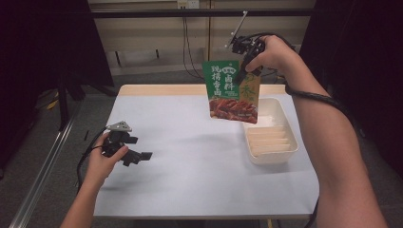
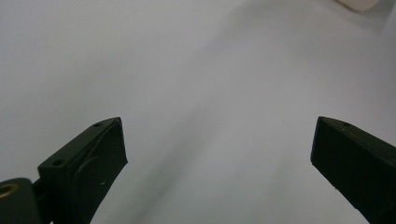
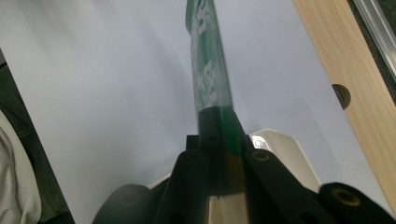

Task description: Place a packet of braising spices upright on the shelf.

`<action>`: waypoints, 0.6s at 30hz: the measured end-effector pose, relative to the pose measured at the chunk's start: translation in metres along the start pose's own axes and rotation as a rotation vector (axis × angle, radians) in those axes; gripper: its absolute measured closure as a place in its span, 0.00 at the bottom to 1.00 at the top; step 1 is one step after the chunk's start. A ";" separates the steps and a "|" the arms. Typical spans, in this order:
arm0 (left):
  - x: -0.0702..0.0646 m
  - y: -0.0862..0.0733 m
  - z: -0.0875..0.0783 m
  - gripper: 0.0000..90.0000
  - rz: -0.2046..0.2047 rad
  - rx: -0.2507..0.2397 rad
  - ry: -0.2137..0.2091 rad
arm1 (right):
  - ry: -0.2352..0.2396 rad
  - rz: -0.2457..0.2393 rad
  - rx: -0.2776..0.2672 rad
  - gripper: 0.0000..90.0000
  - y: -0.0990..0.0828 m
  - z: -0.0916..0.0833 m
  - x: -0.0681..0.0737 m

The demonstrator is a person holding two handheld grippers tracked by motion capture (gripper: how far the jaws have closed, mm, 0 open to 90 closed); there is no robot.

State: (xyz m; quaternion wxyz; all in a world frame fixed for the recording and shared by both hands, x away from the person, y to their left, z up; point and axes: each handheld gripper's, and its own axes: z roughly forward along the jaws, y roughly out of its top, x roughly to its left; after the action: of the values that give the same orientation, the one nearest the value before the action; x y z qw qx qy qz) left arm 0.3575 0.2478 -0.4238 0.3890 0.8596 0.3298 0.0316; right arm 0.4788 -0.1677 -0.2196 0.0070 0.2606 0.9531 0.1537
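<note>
A green food packet (image 1: 231,91) with white characters and a picture of red food hangs in the air above the table's far right part. My right gripper (image 1: 245,66) is shut on its top edge. In the right gripper view the packet (image 3: 211,70) runs edge-on up from between the closed jaws. My left gripper (image 1: 138,157) rests low over the table near its left front edge, open, with nothing between its fingers (image 2: 100,158). Bare white table lies under it.
A white ridged tray (image 1: 268,130) stands on the table's right side, just below and behind the hanging packet. The table (image 1: 190,161) has a wooden strip along its far edge (image 1: 161,89). Dark curtains and cables stand beyond.
</note>
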 end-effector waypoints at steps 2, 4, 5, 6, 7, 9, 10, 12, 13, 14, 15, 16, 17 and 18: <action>0.000 0.000 0.000 0.04 -0.002 0.001 0.002 | -0.006 0.010 -0.006 1.00 -0.003 -0.004 -0.005; 0.001 0.000 0.000 0.04 0.002 -0.001 0.002 | -0.010 0.008 -0.007 1.00 -0.006 -0.006 -0.008; 0.001 0.000 0.000 0.04 0.002 -0.001 0.002 | -0.010 0.008 -0.007 1.00 -0.006 -0.006 -0.008; 0.001 0.000 0.000 0.04 0.000 0.000 0.002 | -0.009 0.011 -0.006 1.00 -0.007 -0.007 -0.010; 0.001 0.000 0.000 0.04 0.000 0.001 0.002 | -0.008 0.018 -0.005 1.00 -0.009 -0.008 -0.011; 0.000 0.000 0.001 0.04 0.001 0.001 -0.001 | -0.011 0.021 -0.003 1.00 -0.012 -0.009 -0.015; 0.000 0.000 0.001 0.04 -0.001 0.000 -0.001 | -0.010 0.024 -0.001 1.00 -0.015 -0.009 -0.017; 0.000 0.000 0.002 0.04 -0.001 0.004 -0.001 | -0.013 0.029 -0.002 1.00 -0.018 -0.010 -0.019; 0.000 0.000 0.002 0.04 -0.001 0.004 -0.001 | -0.013 0.029 -0.002 1.00 -0.018 -0.010 -0.019; 0.000 0.000 0.003 0.04 0.000 0.006 0.001 | -0.011 0.040 -0.001 1.00 -0.022 -0.010 -0.021; 0.000 0.000 0.003 0.04 0.000 0.006 0.001 | -0.011 0.040 -0.001 1.00 -0.022 -0.010 -0.021; 0.000 0.000 0.003 0.04 -0.001 0.008 -0.002 | -0.009 0.047 0.004 1.00 -0.025 -0.011 -0.023; 0.000 0.000 0.003 0.04 -0.001 0.008 -0.002 | -0.012 0.047 0.003 1.00 -0.027 -0.012 -0.024; 0.000 0.000 0.003 0.04 -0.001 0.007 0.000 | -0.010 0.047 0.004 1.00 -0.029 -0.012 -0.026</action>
State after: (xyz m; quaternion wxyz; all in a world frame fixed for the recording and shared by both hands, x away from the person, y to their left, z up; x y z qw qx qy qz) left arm 0.3584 0.2458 -0.4257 0.3860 0.8609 0.3302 0.0301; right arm 0.4858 -0.2081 -0.2184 0.0078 0.2838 0.9470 0.1504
